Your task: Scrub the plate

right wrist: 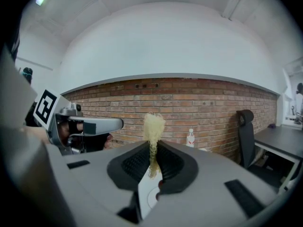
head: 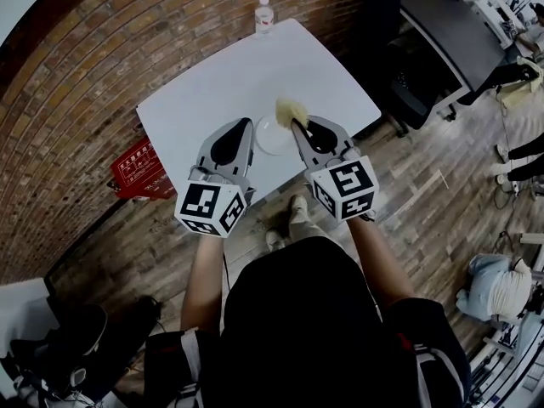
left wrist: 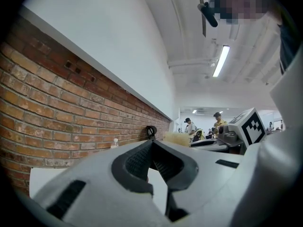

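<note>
**Head view.** A white worktop (head: 212, 92) stands on a wooden floor against a brick wall (head: 76, 83). A water bottle (head: 264, 14) stands at the worktop's far edge. The white plate (head: 270, 138) lies near the near edge, between the tips of the two tools. The left tool (head: 249, 123) points at the plate's left rim; whether it touches the rim cannot be told. The right tool (head: 297, 126) sits at the plate's right rim. A yellow scrubbing pad (head: 291, 110) sticks out past its tip, just beyond the plate. A red crate (head: 136, 168) lies on the floor to the left of the worktop.

**Left gripper view.** The left tool (left wrist: 151, 142) is clenched: its jaws meet at the tip, and nothing shows between them. The brick wall (left wrist: 57, 108) fills the left side, with the bottle (left wrist: 114, 143) before it. The scrubbing pad (left wrist: 177, 138) and the right tool's marker cube (left wrist: 251, 126) appear to the right.

**Right gripper view.** The right tool (right wrist: 152, 148) is clamped on the scrubbing pad (right wrist: 154, 126), which is pinched thin between the pads and fans out above the tip. The left tool (right wrist: 121, 123) shows at the left. The bottle (right wrist: 190, 138) stands before the wall, and a black office chair (right wrist: 245, 126) stands at the right. Through the gap beneath the jaws a white surface with a curved line shows, which may be the plate.
</note>
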Tool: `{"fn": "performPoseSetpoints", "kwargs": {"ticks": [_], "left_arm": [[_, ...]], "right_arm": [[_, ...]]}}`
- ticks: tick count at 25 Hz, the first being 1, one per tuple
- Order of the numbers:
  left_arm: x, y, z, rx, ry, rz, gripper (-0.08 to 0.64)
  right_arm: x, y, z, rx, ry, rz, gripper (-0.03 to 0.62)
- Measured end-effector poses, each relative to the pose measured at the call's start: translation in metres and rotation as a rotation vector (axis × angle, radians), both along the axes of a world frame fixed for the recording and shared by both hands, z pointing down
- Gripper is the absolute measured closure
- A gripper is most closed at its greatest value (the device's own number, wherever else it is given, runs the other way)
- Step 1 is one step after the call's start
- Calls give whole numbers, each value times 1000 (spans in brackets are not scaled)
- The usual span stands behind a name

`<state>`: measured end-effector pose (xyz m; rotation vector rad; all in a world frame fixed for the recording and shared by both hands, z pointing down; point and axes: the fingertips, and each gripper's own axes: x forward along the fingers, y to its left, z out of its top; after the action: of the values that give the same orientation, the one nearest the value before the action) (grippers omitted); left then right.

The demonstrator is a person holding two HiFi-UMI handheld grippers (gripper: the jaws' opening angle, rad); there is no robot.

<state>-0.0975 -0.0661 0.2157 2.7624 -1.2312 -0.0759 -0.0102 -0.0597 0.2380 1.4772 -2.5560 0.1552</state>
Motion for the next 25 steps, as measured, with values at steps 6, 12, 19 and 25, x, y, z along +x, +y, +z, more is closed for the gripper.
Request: {"fn": "performPoseSetpoints", "kwargs": {"ticks": [6,12,19,25], "left_arm": [[8,-19,15,6,-37,-6,543],[15,-45,45,-38,-70,-31,543],[27,-65,87,-104,-120,-54,543],[37,-74,125,-172,-153,-36,543]], "right_arm": [[8,-26,16,-40,-12,-19,554],[17,-58,35,-86,-24,-46,554],[29,-82,66,-151,-17,-77,554],[39,-93,102,-226,-18,-83,554]]}}
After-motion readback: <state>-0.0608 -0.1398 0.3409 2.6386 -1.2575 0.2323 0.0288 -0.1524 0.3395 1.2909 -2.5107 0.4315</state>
